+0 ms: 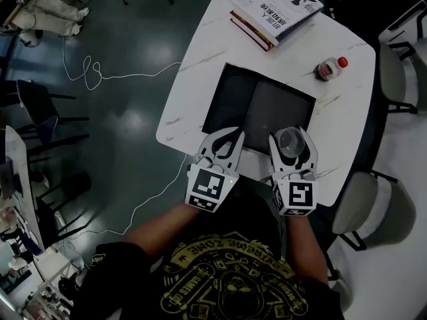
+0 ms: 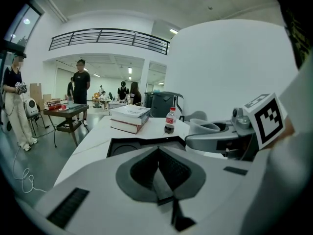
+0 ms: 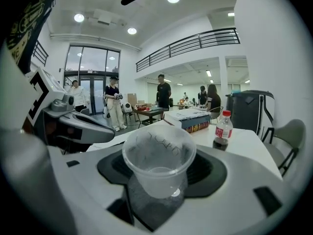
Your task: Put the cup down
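A clear plastic cup [image 1: 291,141] sits upright between the jaws of my right gripper [image 1: 291,135], which is shut on it. It hangs over the near edge of a dark mat [image 1: 260,105] on the white marbled table [image 1: 200,72]. In the right gripper view the empty cup [image 3: 159,155] fills the middle, with the dark pads [image 3: 208,173] pressed on both sides. My left gripper [image 1: 235,136] is beside it on the left, shut and empty, its tips [image 2: 157,149] meeting. The left gripper view also shows the cup [image 2: 203,127] in the other gripper.
A stack of books [image 1: 275,9] lies at the table's far edge. A small cola bottle [image 1: 330,68] with a red cap stands at the far right. Chairs [image 1: 365,205] stand close to the table's right side. A cable [image 1: 100,75] trails over the floor at left.
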A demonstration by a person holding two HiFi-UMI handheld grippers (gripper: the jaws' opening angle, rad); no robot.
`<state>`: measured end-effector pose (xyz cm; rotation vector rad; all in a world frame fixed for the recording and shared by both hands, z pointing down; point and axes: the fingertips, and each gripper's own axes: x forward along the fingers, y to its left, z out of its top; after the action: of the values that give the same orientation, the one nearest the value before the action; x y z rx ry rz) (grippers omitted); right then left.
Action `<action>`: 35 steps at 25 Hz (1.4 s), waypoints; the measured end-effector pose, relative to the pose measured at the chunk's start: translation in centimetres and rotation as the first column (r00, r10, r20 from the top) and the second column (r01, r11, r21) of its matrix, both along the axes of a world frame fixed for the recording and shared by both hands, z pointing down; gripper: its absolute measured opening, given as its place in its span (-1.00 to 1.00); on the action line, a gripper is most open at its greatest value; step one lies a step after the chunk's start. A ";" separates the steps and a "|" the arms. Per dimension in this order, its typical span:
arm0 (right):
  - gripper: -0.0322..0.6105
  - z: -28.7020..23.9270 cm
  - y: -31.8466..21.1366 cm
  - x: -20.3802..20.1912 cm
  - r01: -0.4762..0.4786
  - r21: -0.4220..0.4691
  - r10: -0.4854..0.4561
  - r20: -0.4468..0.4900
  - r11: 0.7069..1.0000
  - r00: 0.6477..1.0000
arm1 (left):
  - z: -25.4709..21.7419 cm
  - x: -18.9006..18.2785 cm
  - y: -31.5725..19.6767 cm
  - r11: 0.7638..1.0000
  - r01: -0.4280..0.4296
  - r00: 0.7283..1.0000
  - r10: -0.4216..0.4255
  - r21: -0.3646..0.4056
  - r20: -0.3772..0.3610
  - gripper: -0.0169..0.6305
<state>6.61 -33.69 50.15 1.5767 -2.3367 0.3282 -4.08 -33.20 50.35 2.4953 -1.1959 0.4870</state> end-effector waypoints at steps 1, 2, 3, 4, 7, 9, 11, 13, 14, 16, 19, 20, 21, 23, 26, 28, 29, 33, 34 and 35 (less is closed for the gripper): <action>-0.09 0.5 -0.3 -0.1 0.002 -0.010 -0.002 -0.001 1.000 1.000 | 0.3 0.0 -0.2 1.000 0.002 1.000 -0.002 -0.005 0.003 -0.91; -0.09 1.1 -0.5 -0.2 0.003 -0.020 -0.003 -0.002 1.000 1.000 | 0.5 0.0 -0.4 1.000 0.003 1.000 -0.003 -0.010 0.005 -0.91; -0.09 1.7 -0.8 -0.3 0.004 -0.030 -0.005 -0.005 1.000 1.000 | 0.7 0.0 -0.7 1.000 0.004 1.000 -0.003 -0.014 0.008 -0.91; -0.09 2.3 -1.0 -0.3 0.005 -0.040 -0.005 -0.009 0.999 1.000 | 0.9 0.1 -0.9 1.000 0.003 1.000 -0.002 -0.018 0.010 -0.91; -0.08 3.9 -1.7 -0.4 0.005 -0.072 -0.007 -0.018 0.997 1.000 | 1.6 0.3 -1.5 1.000 -0.002 1.000 0.003 -0.029 0.017 -0.91; -0.08 4.7 -1.9 -0.5 0.009 -0.094 -0.011 -0.026 0.996 1.000 | 2.0 0.5 -1.8 0.999 -0.005 1.000 0.006 -0.035 0.023 -0.91; -0.07 5.4 -2.0 -0.5 0.009 -0.118 -0.012 -0.030 0.993 0.999 | 2.3 0.7 -2.2 0.999 -0.010 0.999 0.012 -0.037 0.030 -0.91; -0.07 6.0 -2.1 -0.4 0.008 -0.139 -0.013 -0.030 0.990 0.999 | 2.5 1.0 -2.5 0.999 -0.016 0.999 0.017 -0.039 0.036 -0.91; -0.07 6.3 -2.1 -0.5 0.010 -0.149 -0.014 -0.030 0.989 0.999 | 2.6 1.1 -2.7 0.999 -0.018 0.999 0.020 -0.040 0.038 -0.91; -0.07 6.8 -2.2 -0.6 0.015 -0.165 -0.019 -0.026 0.986 0.999 | 2.9 1.4 -3.0 0.999 -0.026 0.999 0.028 -0.046 0.047 -0.91; -0.07 7.5 -2.2 -0.8 0.020 -0.181 -0.026 -0.029 0.983 0.999 | 3.5 1.6 -3.3 0.998 -0.035 0.997 0.039 -0.057 0.062 -0.91; -0.07 7.7 -2.2 -0.8 0.019 -0.187 -0.026 -0.034 0.982 0.999 | 3.7 1.7 -3.4 0.998 -0.037 0.997 0.041 -0.059 0.065 -0.91; -0.07 7.9 -2.2 -0.7 0.018 -0.194 -0.026 -0.039 0.981 0.999 | 3.8 1.8 -3.6 0.997 -0.038 0.997 0.043 -0.061 0.068 -0.91; -0.07 8.2 -2.1 -0.6 0.016 -0.207 -0.026 -0.042 0.978 0.999 | 4.0 1.8 -3.8 0.997 -0.040 0.996 0.045 -0.066 0.072 -0.91; -0.07 8.6 -2.0 -0.7 0.020 -0.220 -0.031 -0.046 0.975 0.998 | 4.6 1.8 -4.1 0.996 -0.040 0.996 0.046 -0.078 0.080 -0.91; -0.06 8.6 -2.1 -0.8 0.025 -0.226 -0.040 -0.060 0.974 0.997 | 4.8 1.7 -4.1 0.996 -0.040 0.995 0.047 -0.084 0.084 -0.91; -0.06 8.5 -2.2 -0.8 0.026 -0.230 -0.042 -0.067 0.973 0.997 | 4.9 1.7 -4.2 0.996 -0.040 0.995 0.047 -0.086 0.086 -0.91; -0.05 9.2 -1.7 -1.1 0.034 -0.252 -0.053 -0.067 0.967 0.996 | 5.3 1.8 -4.1 0.995 -0.039 0.995 0.047 -0.091 0.087 -0.91; -0.04 9.3 -1.6 -1.1 0.034 -0.257 -0.053 -0.069 0.966 0.996 | 5.3 1.9 -4.1 0.995 -0.039 0.995 0.047 -0.092 0.088 -0.91; -0.04 9.4 -1.6 -1.1 0.033 -0.263 -0.054 -0.073 0.964 0.996 | 5.4 1.9 -4.1 0.995 -0.039 0.995 0.047 -0.094 0.088 -0.91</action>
<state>5.56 -35.25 59.52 1.3845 -2.1619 0.5301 -2.18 -37.27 55.74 2.4486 -1.1271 0.6567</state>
